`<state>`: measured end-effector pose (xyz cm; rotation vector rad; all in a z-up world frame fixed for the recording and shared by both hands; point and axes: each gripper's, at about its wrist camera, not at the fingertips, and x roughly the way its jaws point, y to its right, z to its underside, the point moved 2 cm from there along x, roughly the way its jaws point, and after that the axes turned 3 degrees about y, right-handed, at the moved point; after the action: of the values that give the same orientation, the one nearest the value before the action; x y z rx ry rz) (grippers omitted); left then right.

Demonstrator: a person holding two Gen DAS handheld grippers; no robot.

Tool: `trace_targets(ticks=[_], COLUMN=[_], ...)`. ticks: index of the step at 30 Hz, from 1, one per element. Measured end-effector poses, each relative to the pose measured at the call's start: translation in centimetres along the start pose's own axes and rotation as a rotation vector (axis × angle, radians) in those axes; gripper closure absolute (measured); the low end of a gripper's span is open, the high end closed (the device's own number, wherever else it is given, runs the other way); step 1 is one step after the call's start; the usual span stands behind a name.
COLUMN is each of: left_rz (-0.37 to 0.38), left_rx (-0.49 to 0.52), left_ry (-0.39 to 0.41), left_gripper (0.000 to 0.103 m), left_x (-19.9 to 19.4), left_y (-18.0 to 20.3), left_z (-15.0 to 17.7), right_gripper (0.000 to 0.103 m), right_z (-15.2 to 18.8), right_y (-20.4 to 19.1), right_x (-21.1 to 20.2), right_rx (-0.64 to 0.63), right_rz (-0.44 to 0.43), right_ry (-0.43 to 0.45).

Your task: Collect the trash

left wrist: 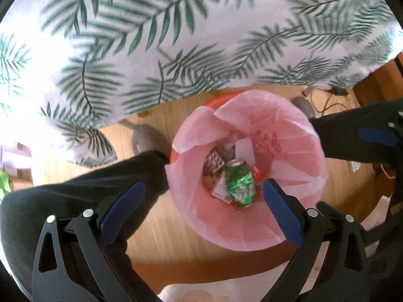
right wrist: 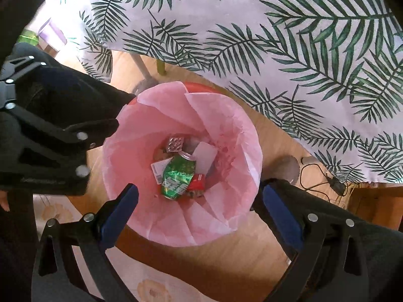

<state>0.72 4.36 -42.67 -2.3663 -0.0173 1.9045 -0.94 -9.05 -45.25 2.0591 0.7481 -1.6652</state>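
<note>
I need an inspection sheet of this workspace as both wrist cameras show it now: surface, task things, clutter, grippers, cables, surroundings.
Surface: light wooden floor; a pale flowered rug at the near edge.
Job's things: round red bin with pink plastic liner stands on the floor. Inside lie a crushed green drink can, a silver blister pack, a white paper piece, a small red carton and a printed label.
Clutter: nothing seen on the floor beside the bin.
Grippers: left hand-held gripper open and empty; right hand-held gripper open and empty, both above the bin.
Cables: black cable lies on the floor under the table.
Surroundings: palm-leaf tablecloth hangs behind the bin.
</note>
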Motion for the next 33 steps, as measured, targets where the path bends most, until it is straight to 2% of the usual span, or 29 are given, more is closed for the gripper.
trace_targets(ticks=[4,8,12,18,22,27,33], left_rz=[0.074,0.056,0.091,0.082,0.055,0.057,0.046], left_rx=[0.033,0.045,0.043,0.060,0.137,0.188,0.159], left_ry=[0.001,-0.011,-0.042,-0.031,-0.034,-0.028,-0.048], left_gripper=[0.006,0.006,0.006,0.006,0.006,0.006,0.006], left_x=[-0.9,-0.8,-0.5,-1.4,-2.1,-2.6,-1.9], left_y=[0.2,0.1,-0.2,-0.5,0.0,0.7,0.4], left_z=[-0.1,-0.2,-0.1,0.1,0.5,0.9,1.1], right_gripper=[0.005,0.005,0.005,0.005,0.005,0.005,0.005], right_z=[0.3,0.5,0.6,0.7,0.6,1.0,1.2], right_y=[-0.1,0.2,0.6,1.4,1.7,2.1,2.2], right_x=[-0.4,-1.0,-1.0,-1.6,-2.7,-3.1,-3.3], right_rx=[-0.030,-0.033,-0.018,0.024,0.059,0.084,0.096], right_rz=[0.012,0.021,0.025,0.030,0.015,0.010,-0.004], right_ry=[-0.006,-0.001,-0.007,-0.006,0.016,-0.009,-0.018])
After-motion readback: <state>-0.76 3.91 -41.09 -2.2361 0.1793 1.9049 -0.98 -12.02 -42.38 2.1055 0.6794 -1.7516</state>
